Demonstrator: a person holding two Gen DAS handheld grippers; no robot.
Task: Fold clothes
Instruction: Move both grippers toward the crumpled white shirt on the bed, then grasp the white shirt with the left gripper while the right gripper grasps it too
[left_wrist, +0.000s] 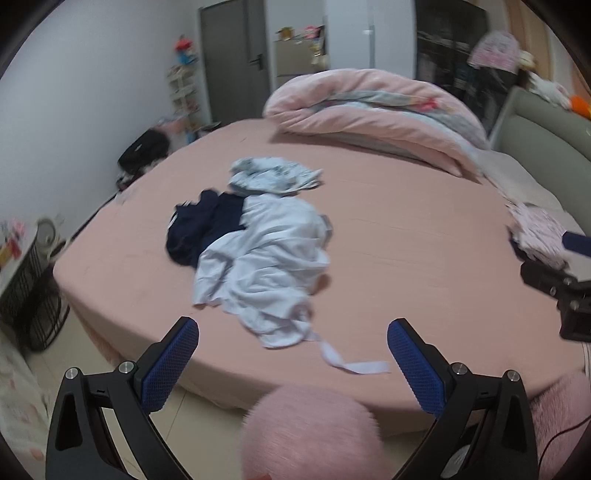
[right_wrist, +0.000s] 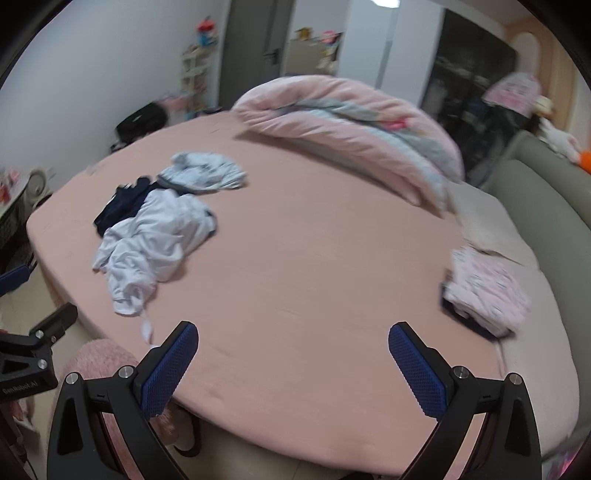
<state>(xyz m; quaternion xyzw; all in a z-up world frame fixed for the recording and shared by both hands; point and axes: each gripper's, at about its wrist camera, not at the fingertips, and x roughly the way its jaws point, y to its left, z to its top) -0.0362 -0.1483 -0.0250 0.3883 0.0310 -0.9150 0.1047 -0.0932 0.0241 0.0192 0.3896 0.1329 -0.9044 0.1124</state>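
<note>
Two grippers hang over the near edge of a bed (right_wrist: 332, 258) covered in a pink sheet, and both stand with their blue-padded jaws spread wide, nothing between them. The left gripper (left_wrist: 291, 339) points at a loose heap of clothes lying ahead of it: a crumpled white garment (left_wrist: 266, 266) on top, a dark navy garment (left_wrist: 199, 229) tucked under its far left side, and a pale patterned garment (left_wrist: 273, 175) touching the heap on the far side. A white strap (left_wrist: 347, 363) from the white garment trails toward the bed's near edge and ends between the left jaws' tips (in the picture; it lies on the sheet below them, not touching either pad). The right gripper (right_wrist: 291, 339) hovers over bare sheet, with the heap well off to its left and a folded pink patterned stack (right_wrist: 487, 291) near its right, by the grey headboard (right_wrist: 546, 199). A rolled pink duvet (left_wrist: 376, 110) lies across the far side of the bed. Low in the left wrist view, a fuzzy pink shape (left_wrist: 310, 432) sits below the jaws; what it is cannot be told.
</note>
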